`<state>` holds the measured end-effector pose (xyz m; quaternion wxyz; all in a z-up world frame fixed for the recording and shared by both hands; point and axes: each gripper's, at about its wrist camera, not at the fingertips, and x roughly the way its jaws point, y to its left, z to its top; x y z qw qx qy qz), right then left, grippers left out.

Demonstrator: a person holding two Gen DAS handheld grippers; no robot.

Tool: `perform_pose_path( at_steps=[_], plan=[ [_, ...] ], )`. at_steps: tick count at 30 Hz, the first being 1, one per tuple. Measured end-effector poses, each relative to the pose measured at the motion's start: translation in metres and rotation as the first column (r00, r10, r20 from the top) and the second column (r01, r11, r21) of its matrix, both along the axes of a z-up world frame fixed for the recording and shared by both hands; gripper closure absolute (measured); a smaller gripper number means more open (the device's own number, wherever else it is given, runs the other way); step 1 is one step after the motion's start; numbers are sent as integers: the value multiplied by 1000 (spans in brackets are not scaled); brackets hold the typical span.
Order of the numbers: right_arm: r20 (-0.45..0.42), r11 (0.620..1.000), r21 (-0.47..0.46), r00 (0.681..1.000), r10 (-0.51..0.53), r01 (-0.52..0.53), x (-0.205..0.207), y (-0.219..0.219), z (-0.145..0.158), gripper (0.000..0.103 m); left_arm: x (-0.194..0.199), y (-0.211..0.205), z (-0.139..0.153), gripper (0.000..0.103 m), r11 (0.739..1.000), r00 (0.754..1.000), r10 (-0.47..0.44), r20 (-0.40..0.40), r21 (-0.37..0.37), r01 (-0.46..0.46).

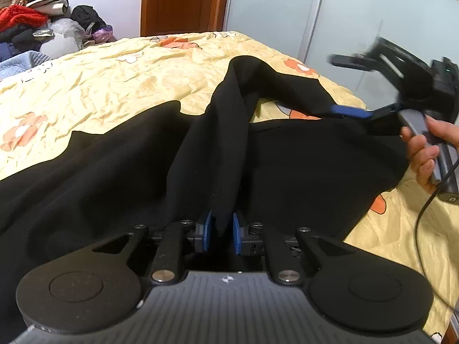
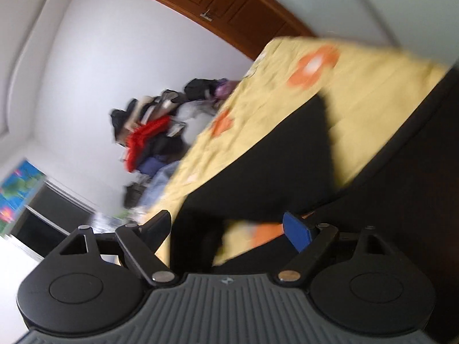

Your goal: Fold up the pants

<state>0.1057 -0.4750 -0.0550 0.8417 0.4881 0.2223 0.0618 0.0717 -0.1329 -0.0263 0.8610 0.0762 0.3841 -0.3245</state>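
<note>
Black pants [image 1: 129,172] lie spread on a yellow floral bedspread [image 1: 100,80]. My left gripper [image 1: 222,233] is shut on a raised fold of the pants that runs up and away toward the bed's far right. My right gripper [image 1: 348,86] shows at the right of the left wrist view, held by a hand, wide open, its lower blue pad [image 1: 348,111] at the edge of the cloth. In the blurred, tilted right wrist view my right gripper [image 2: 226,223] is open, with the pants [image 2: 272,166] and bedspread [image 2: 358,86] ahead of it.
A pile of clothes and bags [image 1: 37,20] sits against the wall beyond the bed's far left. A brown door [image 1: 183,0] and a pale wardrobe panel [image 1: 344,14] stand behind. The bed's right edge [image 1: 416,258] is close to the hand and a black cable [image 1: 424,215].
</note>
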Motion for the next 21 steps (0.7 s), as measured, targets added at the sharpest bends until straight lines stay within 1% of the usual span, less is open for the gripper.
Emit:
perform_pose_path(
  at_steps=[3,7,9,11,12,14,16,18,19,20,21],
  plan=[
    [-6,989,148,1000,31,-29,24,20,-17,17,1,-1,-2,82,1000,1000,11,-14,-11,-11],
    [-52,970,242,998,-27,39,51,33,-32,18,0,-1,-2,78,1000,1000,12,-5,-13,-12],
    [-52,964,249,995,-80,91,59,34,-34,18,-1,-2,-3,75,1000,1000,11,-2,-12,-11],
    [-48,950,255,984,-171,177,61,32,-33,18,-2,-2,-4,72,1000,1000,16,-1,-18,-16],
    [-43,938,257,972,-230,233,60,30,-34,18,-2,-2,-4,70,1000,1000,16,1,-20,-16],
    [-16,907,246,937,-348,341,54,27,-34,18,-5,-4,-5,65,1000,1000,9,9,-20,-9],
    [-3,874,234,899,-437,426,48,25,-35,18,-7,-6,-5,61,1000,1000,-1,24,-9,2],
    [9,862,221,883,-469,456,43,24,-33,18,-10,-7,-5,56,1000,999,-14,39,-1,14],
    [14,857,208,874,-485,472,42,23,-32,18,-11,-8,-5,52,1000,999,-19,43,0,19],
    [20,854,188,868,-497,485,39,21,-31,18,-11,-8,-5,48,1000,999,-21,44,1,21],
    [22,853,162,863,-505,495,37,19,-30,18,-11,-7,-5,47,1000,999,-20,44,0,20]
  ],
)
